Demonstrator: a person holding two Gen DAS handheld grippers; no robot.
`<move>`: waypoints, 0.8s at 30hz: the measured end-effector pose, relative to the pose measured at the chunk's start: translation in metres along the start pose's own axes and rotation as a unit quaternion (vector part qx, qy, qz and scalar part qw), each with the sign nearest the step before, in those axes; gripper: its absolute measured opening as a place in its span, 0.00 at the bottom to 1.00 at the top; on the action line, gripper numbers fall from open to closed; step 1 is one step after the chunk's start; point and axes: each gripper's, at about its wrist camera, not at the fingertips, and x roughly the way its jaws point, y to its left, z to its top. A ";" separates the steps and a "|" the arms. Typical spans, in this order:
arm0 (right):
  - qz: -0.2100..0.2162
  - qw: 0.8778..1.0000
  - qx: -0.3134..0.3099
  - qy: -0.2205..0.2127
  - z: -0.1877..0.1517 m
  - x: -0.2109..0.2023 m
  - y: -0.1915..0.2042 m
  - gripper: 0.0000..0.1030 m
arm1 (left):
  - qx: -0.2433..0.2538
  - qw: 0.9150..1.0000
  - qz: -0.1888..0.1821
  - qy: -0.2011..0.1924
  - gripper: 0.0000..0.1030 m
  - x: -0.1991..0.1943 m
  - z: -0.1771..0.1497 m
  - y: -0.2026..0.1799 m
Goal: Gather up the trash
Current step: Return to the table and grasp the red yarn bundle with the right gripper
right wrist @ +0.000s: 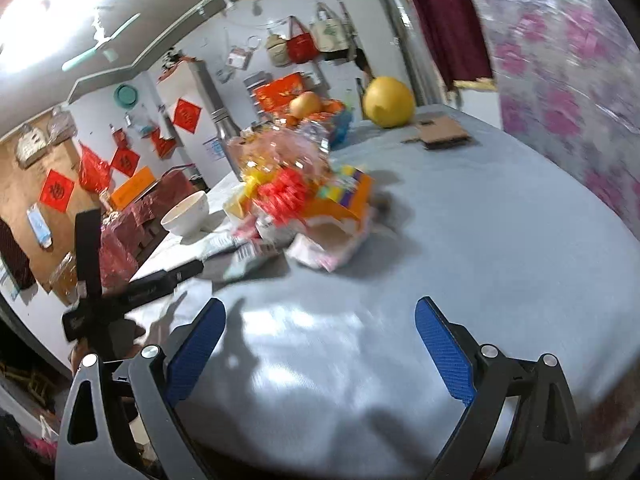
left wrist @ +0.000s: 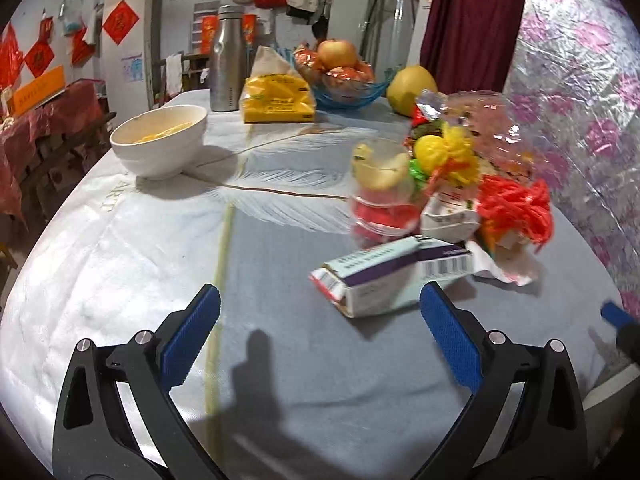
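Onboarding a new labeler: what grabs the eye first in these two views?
The bright heap of trash on the right of the table: red and yellow wrappers, clear plastic, with a torn medicine box lying just ahead of the open left gripper. Behind it stand a white bowl at left and a large yellow pomelo at the far edge.

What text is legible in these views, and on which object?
"ART": printed on the tablecloth, beside the white bowl.
Carton: barcode and print lines, too small to read.
Yellow packet: print too small to read.
Red diamond poster: one character, blurred.
Orange sign: unreadable.
Right wrist view: all blurred.
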 end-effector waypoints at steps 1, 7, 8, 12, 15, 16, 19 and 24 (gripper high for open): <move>0.000 1.000 -0.006 -0.001 0.005 0.007 0.003 0.91 | 0.000 1.000 0.002 0.002 0.93 0.003 -0.001 0.001; -0.001 0.999 -0.034 -0.015 0.035 0.044 0.024 0.79 | -0.007 0.999 -0.042 0.022 0.93 0.009 -0.005 0.005; -0.001 0.999 -0.038 -0.018 0.038 0.048 0.026 0.77 | -0.011 0.998 -0.051 0.026 0.93 0.010 -0.005 0.006; -0.014 0.998 -0.048 -0.032 0.050 0.065 0.032 0.73 | -0.019 0.997 -0.075 0.030 0.93 0.013 -0.008 0.005; -0.020 0.998 -0.048 -0.026 0.051 0.071 0.030 0.40 | 0.004 0.997 -0.071 0.031 0.93 0.014 -0.010 -0.003; -0.019 0.998 -0.048 -0.022 0.050 0.072 0.028 0.26 | 0.012 0.997 -0.069 0.031 0.93 0.014 -0.011 -0.006; -0.015 0.999 -0.037 -0.035 0.043 0.058 0.020 0.25 | 0.018 0.998 -0.057 0.026 0.93 0.014 -0.012 -0.008; -0.012 0.998 -0.008 -0.055 0.021 0.022 -0.001 0.25 | 0.023 0.998 -0.051 0.029 0.93 0.014 -0.008 -0.011</move>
